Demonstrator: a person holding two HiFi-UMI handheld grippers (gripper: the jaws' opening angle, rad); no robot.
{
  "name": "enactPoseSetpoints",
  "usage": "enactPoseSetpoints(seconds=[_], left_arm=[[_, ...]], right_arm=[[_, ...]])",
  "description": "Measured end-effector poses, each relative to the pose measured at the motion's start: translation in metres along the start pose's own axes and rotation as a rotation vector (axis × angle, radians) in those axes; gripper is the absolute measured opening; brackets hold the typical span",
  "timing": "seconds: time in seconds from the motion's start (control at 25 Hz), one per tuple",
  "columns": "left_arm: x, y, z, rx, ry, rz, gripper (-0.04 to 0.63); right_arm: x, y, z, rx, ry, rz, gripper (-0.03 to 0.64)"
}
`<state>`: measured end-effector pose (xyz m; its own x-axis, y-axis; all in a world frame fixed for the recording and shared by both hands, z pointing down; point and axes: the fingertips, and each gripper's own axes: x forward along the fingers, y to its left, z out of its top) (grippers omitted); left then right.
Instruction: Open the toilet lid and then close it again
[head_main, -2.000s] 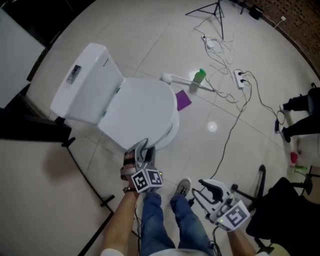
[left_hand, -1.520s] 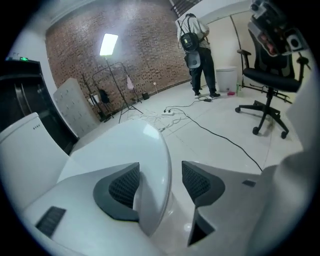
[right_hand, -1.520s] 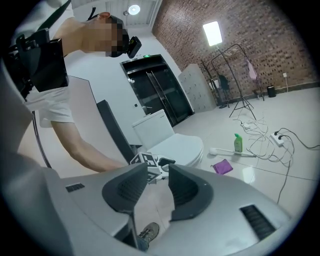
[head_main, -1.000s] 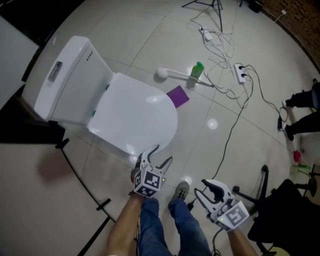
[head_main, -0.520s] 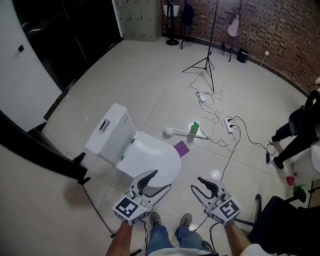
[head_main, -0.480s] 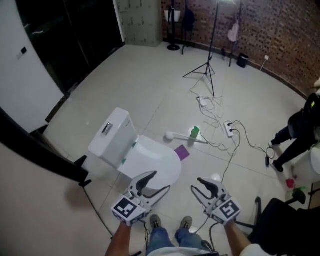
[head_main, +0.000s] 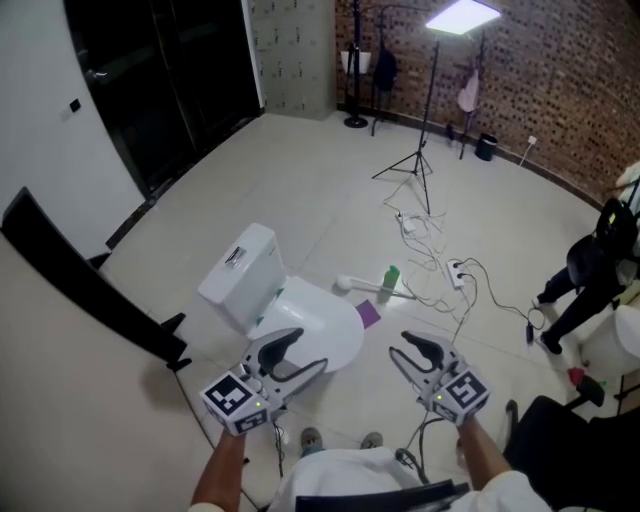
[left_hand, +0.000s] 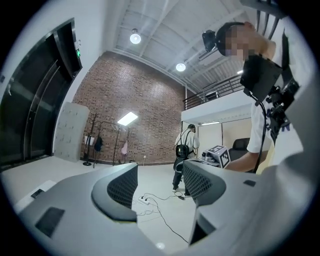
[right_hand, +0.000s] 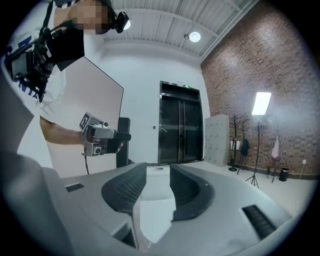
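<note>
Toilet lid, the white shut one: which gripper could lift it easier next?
Probably the left. In the head view the left gripper hangs open and empty by the front edge of the closed white toilet lid; the right gripper, also open, is farther aside over pale tiled floor.

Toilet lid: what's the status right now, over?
Left tool open, empty. Right tool open, empty. Toilet lid down, nothing on it. Green bottle on the floor beside the toilet, not in the way.
</note>
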<state>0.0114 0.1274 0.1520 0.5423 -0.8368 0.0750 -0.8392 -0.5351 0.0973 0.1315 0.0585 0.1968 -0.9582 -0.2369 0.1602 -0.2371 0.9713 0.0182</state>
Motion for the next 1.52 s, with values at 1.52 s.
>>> enactPoseSetpoints(seconds=[1.52], left_arm=[[0.007,0.009,-0.053,0.247,0.182,0.157,0.276]], right_arm=[[-0.018,0.012,-0.032,-0.026,0.005,-0.012,0.14]])
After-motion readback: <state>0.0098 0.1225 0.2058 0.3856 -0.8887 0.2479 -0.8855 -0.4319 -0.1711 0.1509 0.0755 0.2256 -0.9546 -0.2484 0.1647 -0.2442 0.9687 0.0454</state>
